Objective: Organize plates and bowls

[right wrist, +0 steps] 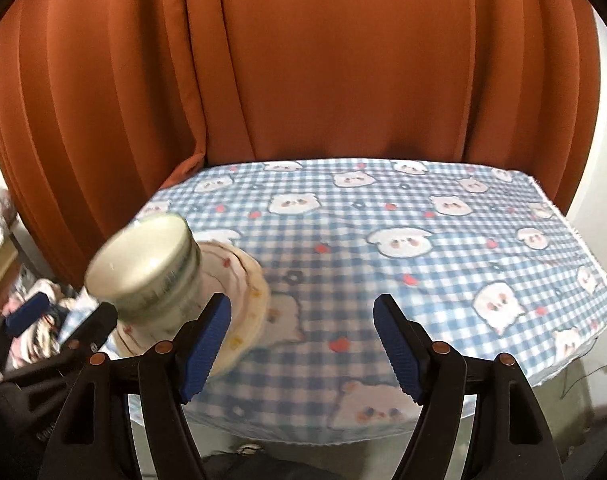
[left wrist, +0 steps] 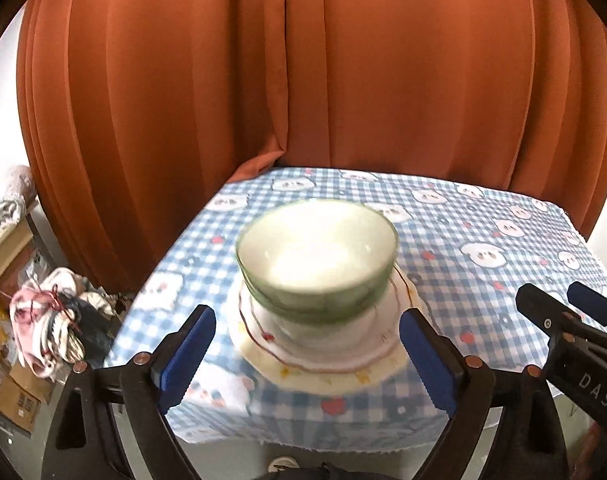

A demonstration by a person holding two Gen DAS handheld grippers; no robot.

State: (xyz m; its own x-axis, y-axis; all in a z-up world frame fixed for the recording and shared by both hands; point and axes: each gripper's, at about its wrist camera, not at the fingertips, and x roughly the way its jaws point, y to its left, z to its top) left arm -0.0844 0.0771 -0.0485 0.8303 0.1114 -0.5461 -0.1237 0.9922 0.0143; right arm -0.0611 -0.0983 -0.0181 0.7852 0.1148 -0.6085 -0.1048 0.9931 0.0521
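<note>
Bowls (left wrist: 317,264), 2 nested, green-rimmed and pale inside, sit on stacked plates (left wrist: 323,356) at the tablecloth's (left wrist: 483,248) 7 o'clock corner. Blur hides the rim pattern and plate count. Left gripper (left wrist: 307,360) stands apart around the stack, touching nothing; right gripper (right wrist: 301,344) gapes empty at 3 o'clock.

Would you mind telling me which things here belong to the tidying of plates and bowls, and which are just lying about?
Part of the job:
- green-rimmed bowls, nested
- plates stacked beneath them

Just lying about:
- checked tablecloth
- orange curtain
- bundle of clothes beside the table
- cardboard box on the floor
</note>
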